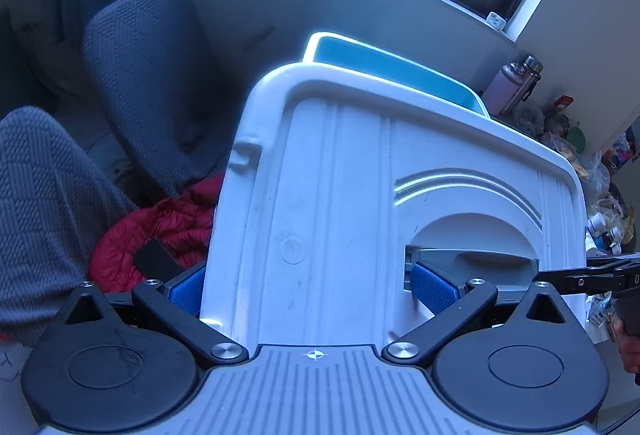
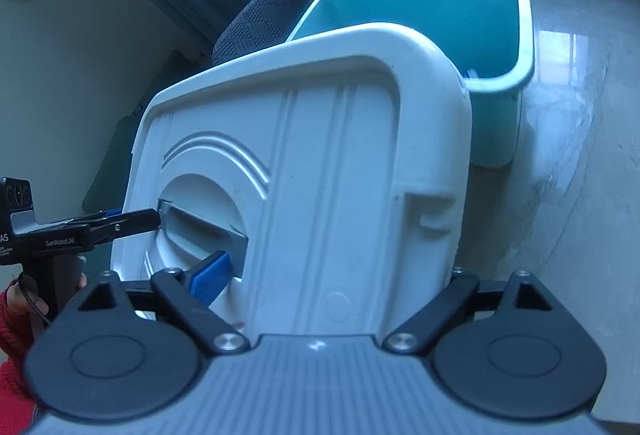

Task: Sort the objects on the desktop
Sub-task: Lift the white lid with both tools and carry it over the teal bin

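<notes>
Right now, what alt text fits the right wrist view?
A white lid is clamped between the right tool and the left tool, tilted in front of an open teal bin on a pale floor.

Lid [image 1: 360,195]: white moulded plastic, ribbed, with a recessed grey handle [image 1: 476,259]; held tilted, off the surface, in front of the bin.
Bin [image 2: 460,19]: teal box with a pale rim, open-topped, upright on the glossy pale tabletop [image 2: 580,155], behind the lid.
</notes>
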### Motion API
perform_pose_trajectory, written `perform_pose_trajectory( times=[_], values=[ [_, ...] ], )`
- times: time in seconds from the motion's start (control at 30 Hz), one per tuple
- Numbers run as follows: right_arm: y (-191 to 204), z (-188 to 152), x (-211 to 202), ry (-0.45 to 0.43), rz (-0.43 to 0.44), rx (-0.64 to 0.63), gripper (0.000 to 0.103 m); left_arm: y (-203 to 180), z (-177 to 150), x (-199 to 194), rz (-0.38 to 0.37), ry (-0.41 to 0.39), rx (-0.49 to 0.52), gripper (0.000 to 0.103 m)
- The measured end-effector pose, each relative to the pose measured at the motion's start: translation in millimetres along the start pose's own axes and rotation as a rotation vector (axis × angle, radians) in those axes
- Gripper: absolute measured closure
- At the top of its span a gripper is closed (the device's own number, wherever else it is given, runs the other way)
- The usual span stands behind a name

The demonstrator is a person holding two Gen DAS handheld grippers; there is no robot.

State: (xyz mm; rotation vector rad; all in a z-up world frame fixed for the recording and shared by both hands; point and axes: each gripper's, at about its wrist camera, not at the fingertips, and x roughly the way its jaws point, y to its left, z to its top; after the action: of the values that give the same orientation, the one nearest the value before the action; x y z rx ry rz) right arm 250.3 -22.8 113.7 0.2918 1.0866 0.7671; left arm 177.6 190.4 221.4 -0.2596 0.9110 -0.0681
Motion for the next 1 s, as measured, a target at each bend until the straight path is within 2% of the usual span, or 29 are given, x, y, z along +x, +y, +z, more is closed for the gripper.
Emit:
perform_pose_trajectory(
  times=[0.1,0.37,0.47,1.0],
  values=[
    [-13,9,-7,-0.010,-0.005,0.006,0.012,2,16,9,-0.008,-0.001,0.011,0.000],
    [-10,7,-10,-0.017,-0.019,0.001,0.012,3,54,26,-0.022,-0.002,0.012,0.000],
    [-24,16,-12,-0.021,-0.022,0.000,0.012,0,67,35,-0.026,-0.008,0.013,0.000],
    [-145,100,-86,-0.035,-0.042,-0.007,0.012,-38,160,105,-0.040,-0.023,0.015,0.000]
  ],
)
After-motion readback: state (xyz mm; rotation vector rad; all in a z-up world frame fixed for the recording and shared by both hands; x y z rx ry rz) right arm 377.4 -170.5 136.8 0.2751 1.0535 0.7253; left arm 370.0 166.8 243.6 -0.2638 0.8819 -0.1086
